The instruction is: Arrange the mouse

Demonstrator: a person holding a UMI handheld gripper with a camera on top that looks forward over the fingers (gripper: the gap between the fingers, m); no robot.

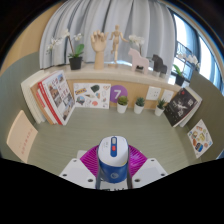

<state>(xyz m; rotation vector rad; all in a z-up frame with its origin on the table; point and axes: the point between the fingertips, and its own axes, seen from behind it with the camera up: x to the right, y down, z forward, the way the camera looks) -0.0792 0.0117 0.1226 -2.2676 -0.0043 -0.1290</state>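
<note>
You are over a pale tabletop (60, 130), with a low shelf unit (110, 78) closing its far side and wrapping around both flanks. A dark mat edge (22, 137) lies on the near left. The mouse (113, 160), white with a blue stripe, rests at the near edge. On the shelf top you have a potted plant (75, 55) and wooden figures (108, 46); books (58, 96) stand below.

Bright, even daylight from the curtained window (95, 12); strong fisheye bending toward the edges.
</note>
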